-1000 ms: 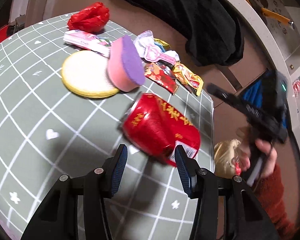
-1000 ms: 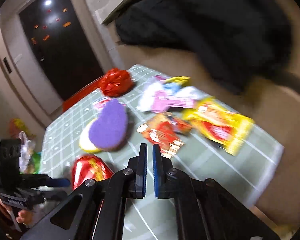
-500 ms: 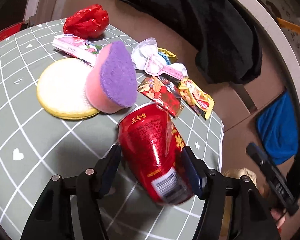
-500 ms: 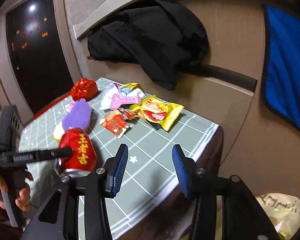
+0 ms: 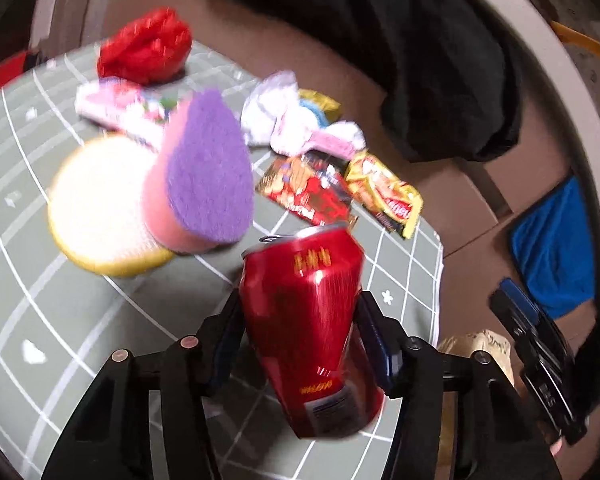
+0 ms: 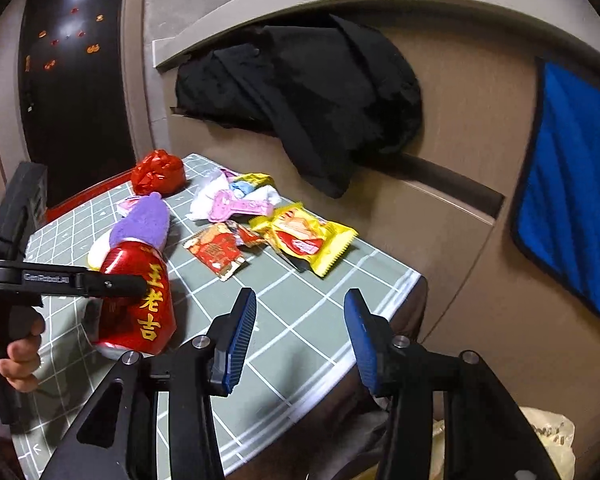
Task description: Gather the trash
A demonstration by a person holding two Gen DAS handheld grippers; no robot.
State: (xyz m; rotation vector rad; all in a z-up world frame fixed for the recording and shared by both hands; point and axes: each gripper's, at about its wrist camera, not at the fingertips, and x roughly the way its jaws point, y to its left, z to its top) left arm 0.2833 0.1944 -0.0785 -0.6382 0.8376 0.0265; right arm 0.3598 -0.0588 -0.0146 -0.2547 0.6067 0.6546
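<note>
A dented red can (image 5: 312,320) sits tilted between the jaws of my left gripper (image 5: 300,304), which are closing, both blue pads against its sides. In the right wrist view the can (image 6: 140,300) leans on the green grid tablecloth (image 6: 300,320), with a left finger (image 6: 100,280) across it. My right gripper (image 6: 300,296) hangs open and empty over the table's near corner. Behind the can lie a red wrapper (image 5: 308,192), a yellow wrapper (image 5: 384,196), a pink and white wrapper (image 5: 300,132) and a crumpled red bag (image 5: 146,46).
A purple and pink sponge (image 5: 204,176) leans on a round yellow pad (image 5: 96,204) left of the can. A black coat (image 6: 300,92) drapes over the bench behind. A blue cloth (image 6: 572,200) hangs at right. A paper bag (image 6: 548,436) sits below the table's corner.
The can went from lying ahead of the left jaws to standing between them, and they narrowed onto it. The right gripper went from shut to open and swung back from the table.
</note>
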